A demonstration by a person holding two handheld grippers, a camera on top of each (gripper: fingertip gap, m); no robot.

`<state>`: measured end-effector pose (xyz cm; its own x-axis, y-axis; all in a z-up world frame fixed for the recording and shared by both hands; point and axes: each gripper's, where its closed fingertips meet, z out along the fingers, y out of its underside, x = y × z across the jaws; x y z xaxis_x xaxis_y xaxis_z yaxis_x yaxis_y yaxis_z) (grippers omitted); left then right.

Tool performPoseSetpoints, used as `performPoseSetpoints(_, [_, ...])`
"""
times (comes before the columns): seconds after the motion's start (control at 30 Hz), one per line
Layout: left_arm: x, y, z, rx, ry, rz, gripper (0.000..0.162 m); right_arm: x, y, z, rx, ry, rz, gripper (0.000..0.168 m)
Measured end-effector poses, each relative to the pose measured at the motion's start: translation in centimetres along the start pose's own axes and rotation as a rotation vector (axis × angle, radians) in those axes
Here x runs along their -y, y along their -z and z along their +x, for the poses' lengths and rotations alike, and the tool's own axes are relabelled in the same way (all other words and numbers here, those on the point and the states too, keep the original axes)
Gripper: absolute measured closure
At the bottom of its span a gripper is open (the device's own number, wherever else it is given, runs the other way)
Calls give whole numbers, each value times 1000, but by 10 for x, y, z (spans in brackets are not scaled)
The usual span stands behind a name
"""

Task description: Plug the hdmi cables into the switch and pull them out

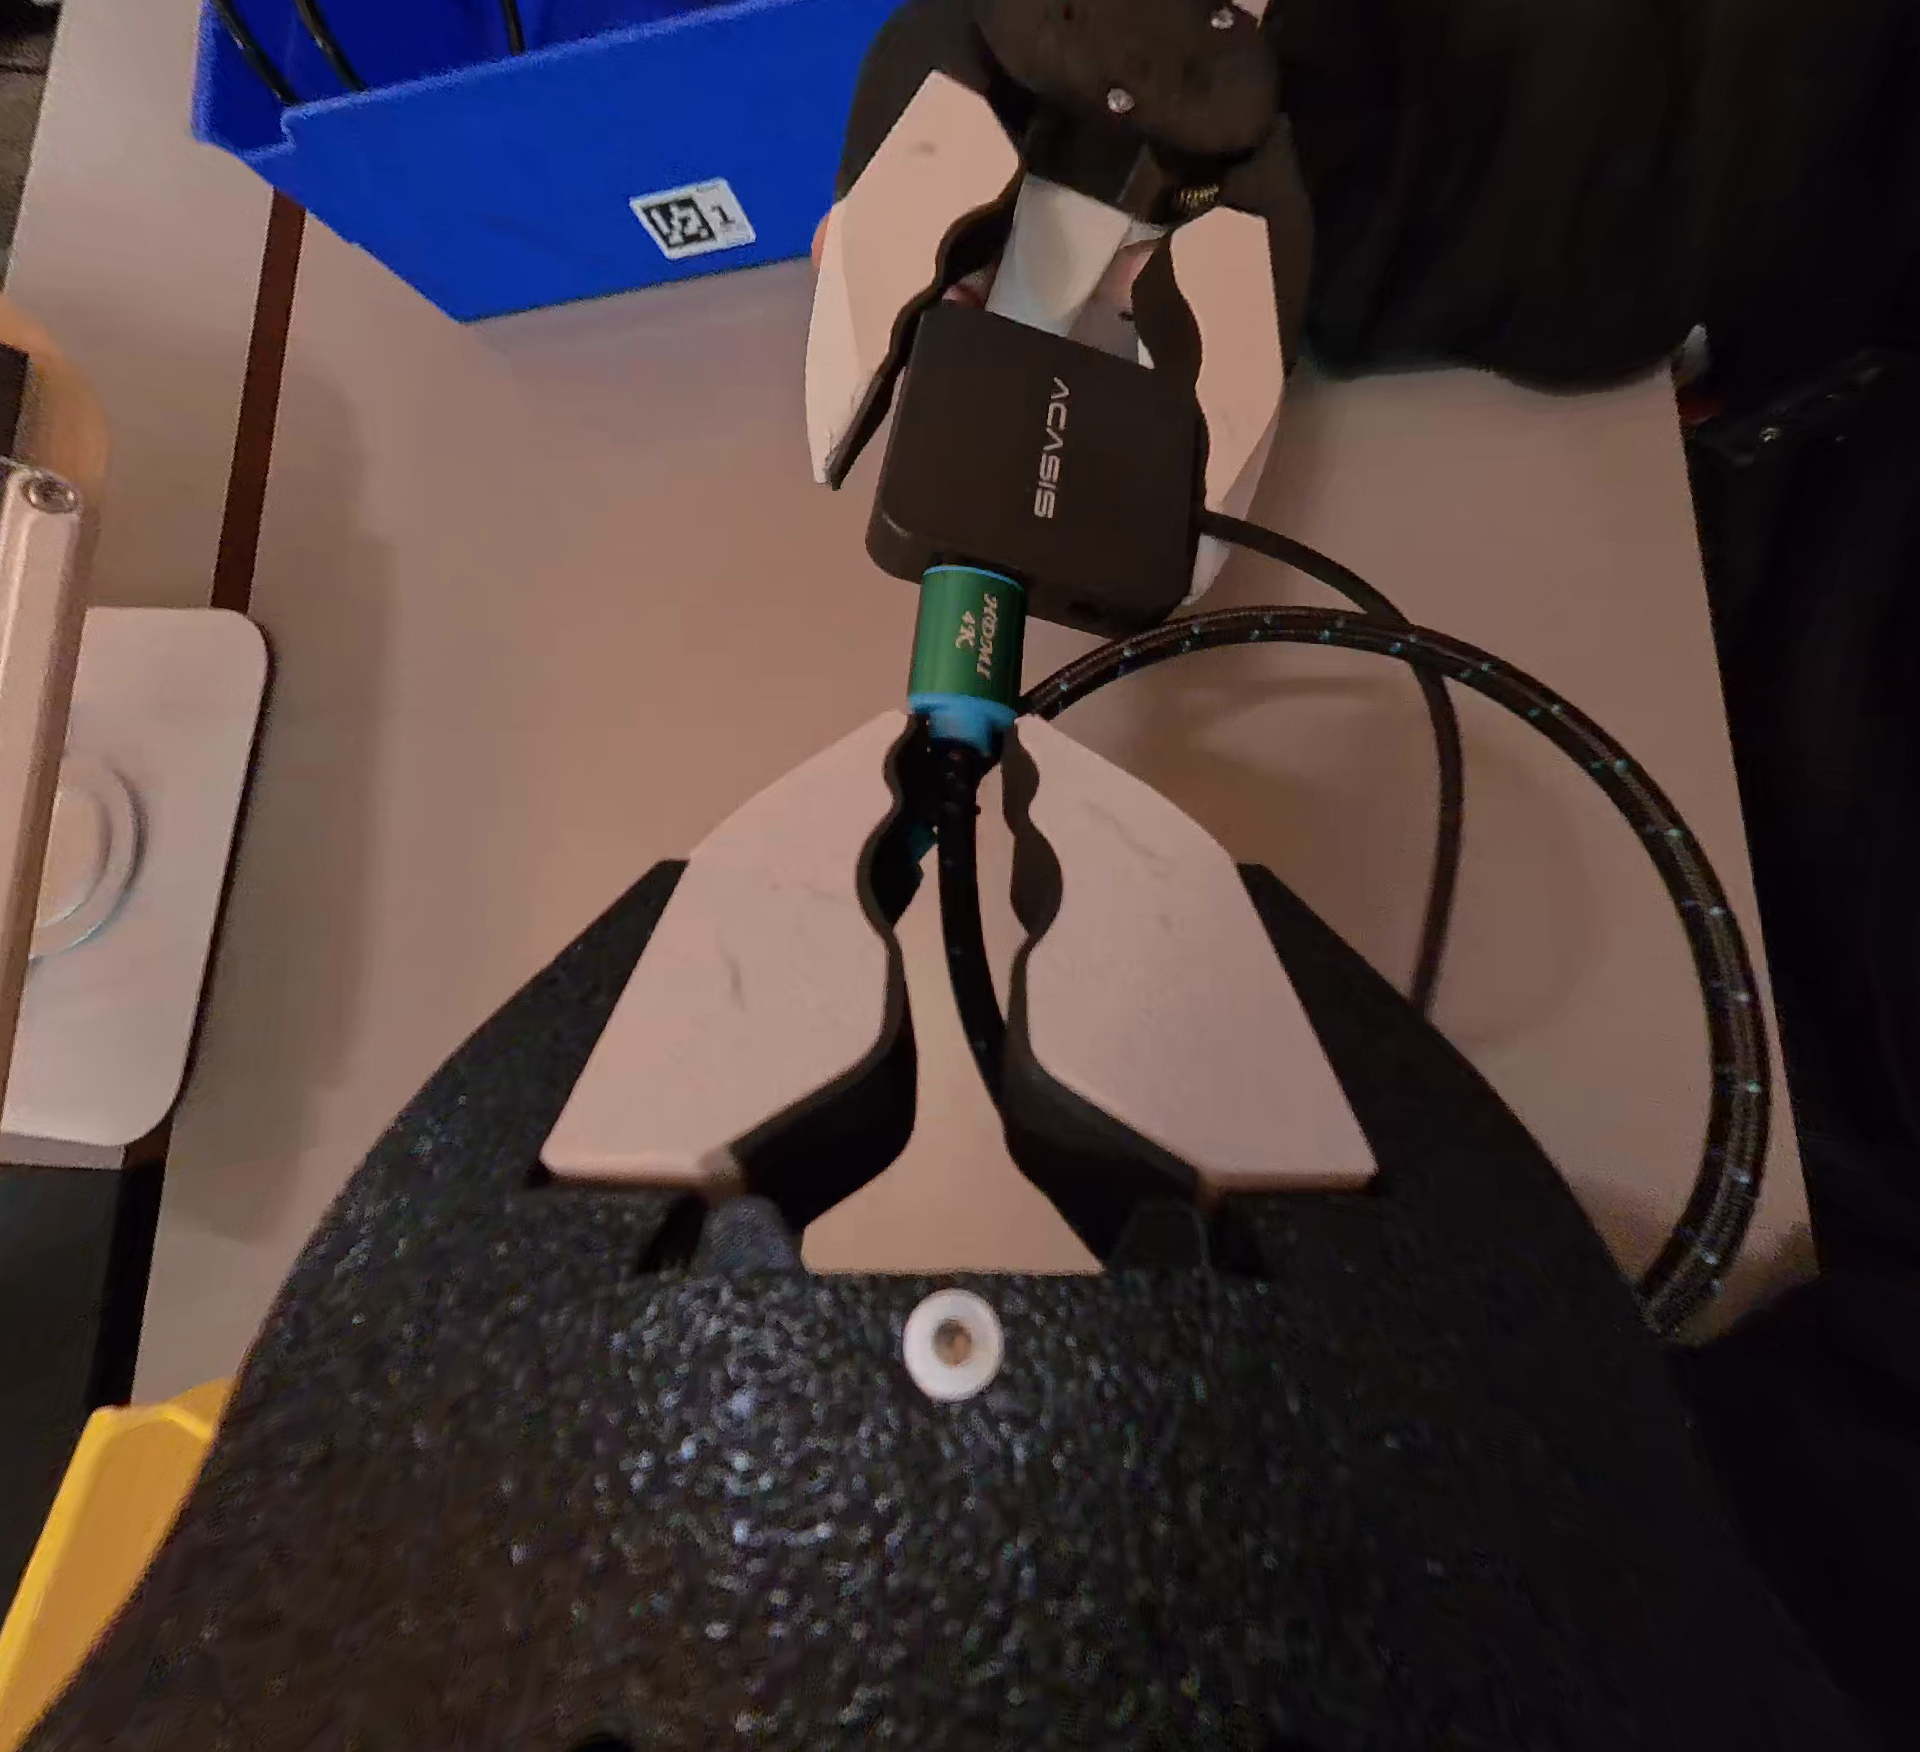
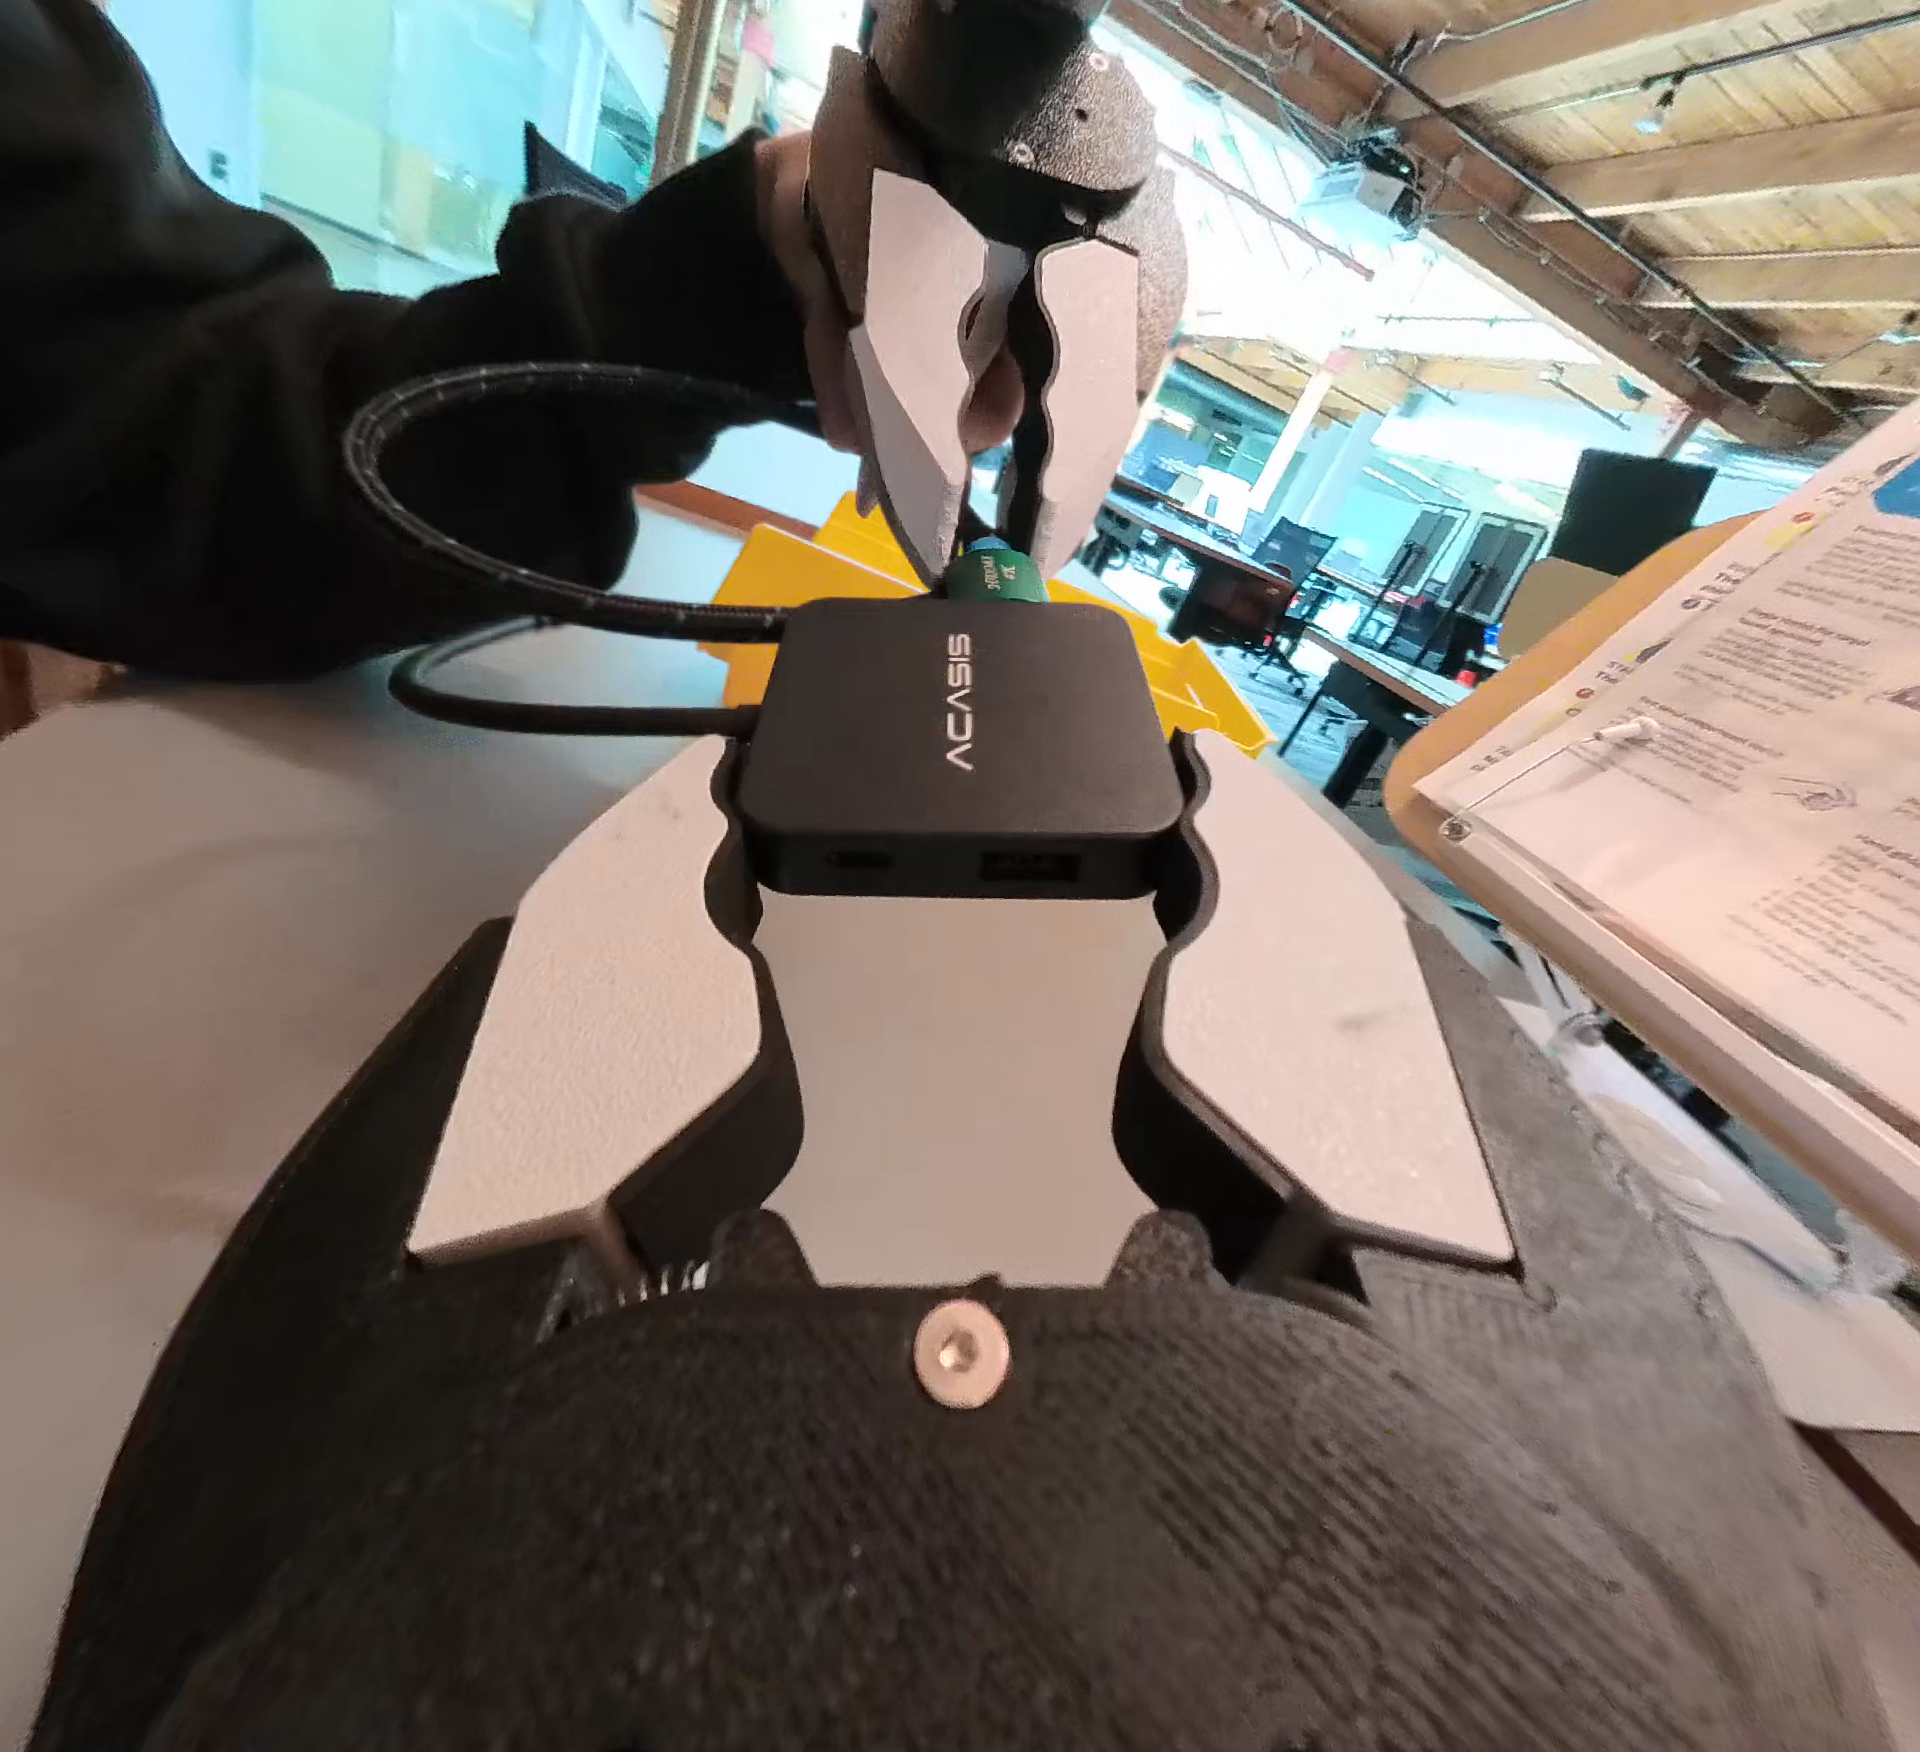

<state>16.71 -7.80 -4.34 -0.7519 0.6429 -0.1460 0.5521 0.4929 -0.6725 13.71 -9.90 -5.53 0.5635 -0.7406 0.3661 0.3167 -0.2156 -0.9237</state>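
left gripper points forward, jaws pinching the blue collar behind the green plug; right gripper faces it, jaws clamping the switch between them.

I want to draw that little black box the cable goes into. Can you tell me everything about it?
The small flat black plastic switch box is square with rounded corners, matte, with pale lettering on top. The side facing the right wrist camera has two slots. It is lifted above the table, held at its sides between the white fingers of the right gripper. A green metal HDMI plug with blue rings sits in its far side, and a thin black cord leaves another side.
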Motion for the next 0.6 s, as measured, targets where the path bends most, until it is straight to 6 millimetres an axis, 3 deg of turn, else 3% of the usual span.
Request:
performPoseSetpoints(0.2, [-9,-7,4,-66,-28,-42,150,-9,0,-9,71,-91,-18,90])
performPoseSetpoints(0.6, [-13,-6,-2,-26,-36,-51,148,-11,-4,-4,17,-27,-23,91])
